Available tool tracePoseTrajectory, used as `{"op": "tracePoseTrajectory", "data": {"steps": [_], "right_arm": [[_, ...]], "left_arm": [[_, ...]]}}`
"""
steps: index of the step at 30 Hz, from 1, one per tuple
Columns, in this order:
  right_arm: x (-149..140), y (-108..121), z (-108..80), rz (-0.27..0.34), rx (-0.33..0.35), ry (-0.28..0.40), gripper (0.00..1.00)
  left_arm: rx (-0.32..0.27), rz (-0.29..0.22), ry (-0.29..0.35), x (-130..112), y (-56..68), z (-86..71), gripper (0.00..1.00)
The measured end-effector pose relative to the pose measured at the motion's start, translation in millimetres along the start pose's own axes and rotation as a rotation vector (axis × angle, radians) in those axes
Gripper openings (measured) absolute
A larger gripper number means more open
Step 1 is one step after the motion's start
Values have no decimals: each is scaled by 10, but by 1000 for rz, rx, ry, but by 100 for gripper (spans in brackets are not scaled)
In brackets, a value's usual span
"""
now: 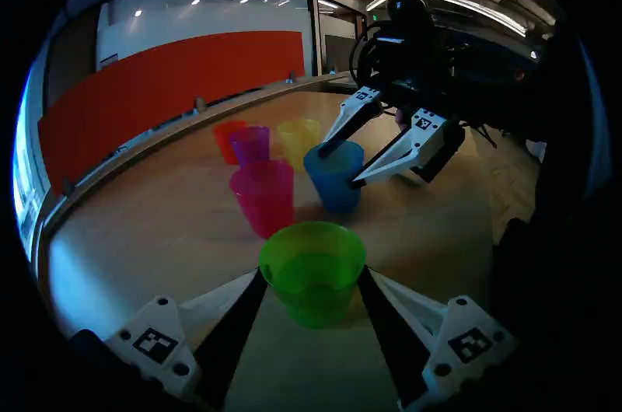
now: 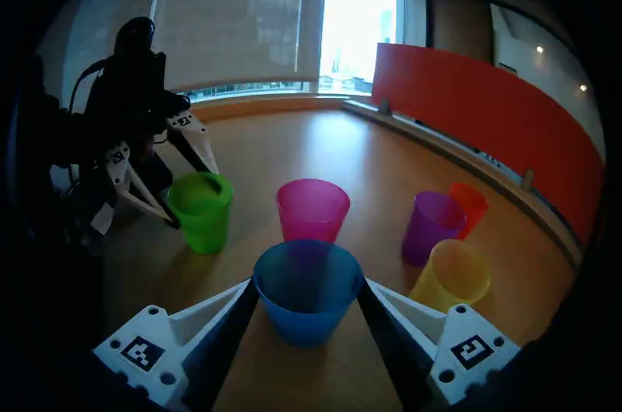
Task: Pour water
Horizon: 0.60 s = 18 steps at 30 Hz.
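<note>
Grip stage done, looks like: left tool closed snug on green cup, right tool closed on blue cup. Both upright, on or just above counter, pink cup near both. No tilt anywhere, so whole pour left. Can't tell about water inside.

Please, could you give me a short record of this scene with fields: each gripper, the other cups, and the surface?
left gripper: shut on the green cup, one finger on each side
right gripper: shut on the blue cup, one finger on each side
free cups: pink cup, purple cup, orange cup, yellow cup
surface: wooden table
water in cups: cannot tell
</note>
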State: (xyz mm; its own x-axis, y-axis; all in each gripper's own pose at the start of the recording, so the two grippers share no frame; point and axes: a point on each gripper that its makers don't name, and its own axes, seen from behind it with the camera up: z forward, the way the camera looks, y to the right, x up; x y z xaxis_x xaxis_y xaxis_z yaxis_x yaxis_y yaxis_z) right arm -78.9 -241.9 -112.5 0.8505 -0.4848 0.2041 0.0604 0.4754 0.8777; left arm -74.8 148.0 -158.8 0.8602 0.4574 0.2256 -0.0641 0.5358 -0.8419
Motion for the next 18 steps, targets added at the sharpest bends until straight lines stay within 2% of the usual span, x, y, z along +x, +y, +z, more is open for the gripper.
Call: {"op": "tracePoseTrajectory", "data": {"steps": [6,12,18], "right_arm": [[-64,30,-2,-2,-14,-19,94],[-73,48,-16,9,-17,-20,100],[-74,64,-38,5,-25,-19,100]], "left_arm": [[2,6,-20,-49,-12,-11,85],[4,4,-19,-47,-15,-18,86],[5,4,-22,-46,-14,-31,86]]}}
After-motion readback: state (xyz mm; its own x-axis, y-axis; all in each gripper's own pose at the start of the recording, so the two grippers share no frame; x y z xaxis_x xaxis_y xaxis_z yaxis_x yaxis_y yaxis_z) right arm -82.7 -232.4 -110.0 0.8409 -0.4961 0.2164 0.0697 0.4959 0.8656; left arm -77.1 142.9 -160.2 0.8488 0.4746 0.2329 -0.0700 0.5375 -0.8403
